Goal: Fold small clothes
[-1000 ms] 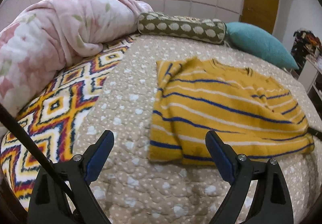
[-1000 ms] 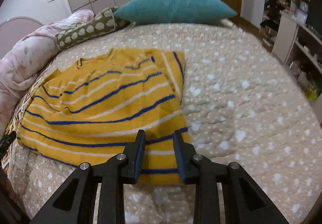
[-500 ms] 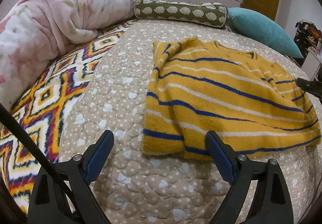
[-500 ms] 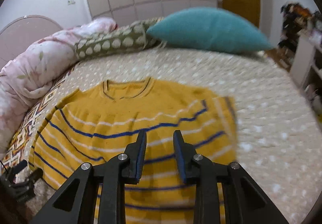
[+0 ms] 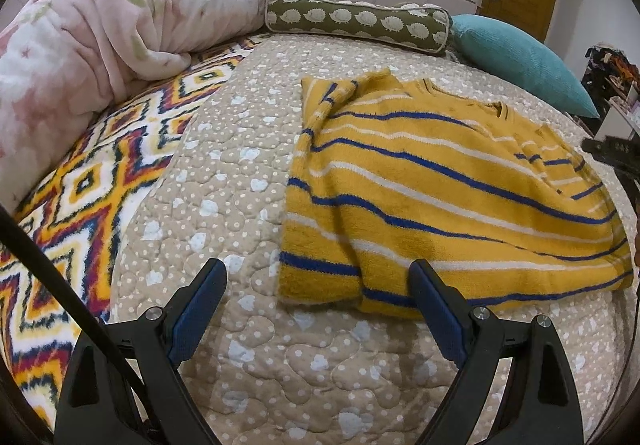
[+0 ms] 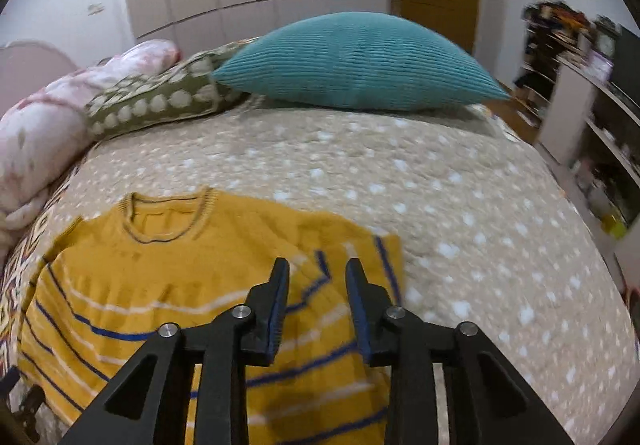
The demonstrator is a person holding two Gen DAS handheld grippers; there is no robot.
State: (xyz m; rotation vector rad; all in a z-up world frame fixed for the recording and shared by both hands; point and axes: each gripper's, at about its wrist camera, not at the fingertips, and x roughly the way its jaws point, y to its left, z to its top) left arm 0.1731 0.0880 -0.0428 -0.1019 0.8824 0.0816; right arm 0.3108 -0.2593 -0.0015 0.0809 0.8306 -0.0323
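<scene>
A yellow sweater (image 5: 436, 197) with blue and white stripes lies flat on the bed with both sleeves folded in over the body. My left gripper (image 5: 318, 285) is wide open and empty, just short of the sweater's bottom hem at its left corner. My right gripper (image 6: 318, 277) is partly open and empty, hovering over the sweater (image 6: 168, 285) near its folded right sleeve. The collar (image 6: 168, 217) faces the pillows. The right gripper's tip also shows in the left wrist view (image 5: 612, 151) at the far right edge.
The bed has a beige dotted quilt (image 5: 240, 173). A pink blanket (image 5: 100, 45) and a zigzag patterned throw (image 5: 80, 185) lie on the left. An olive bolster (image 5: 356, 21) and a teal pillow (image 6: 360, 61) sit at the head. Shelves (image 6: 592, 117) stand on the right.
My right gripper has moved up from the bottom hem over the sweater towards the collar end. My left gripper has come slightly closer to the hem's left corner.
</scene>
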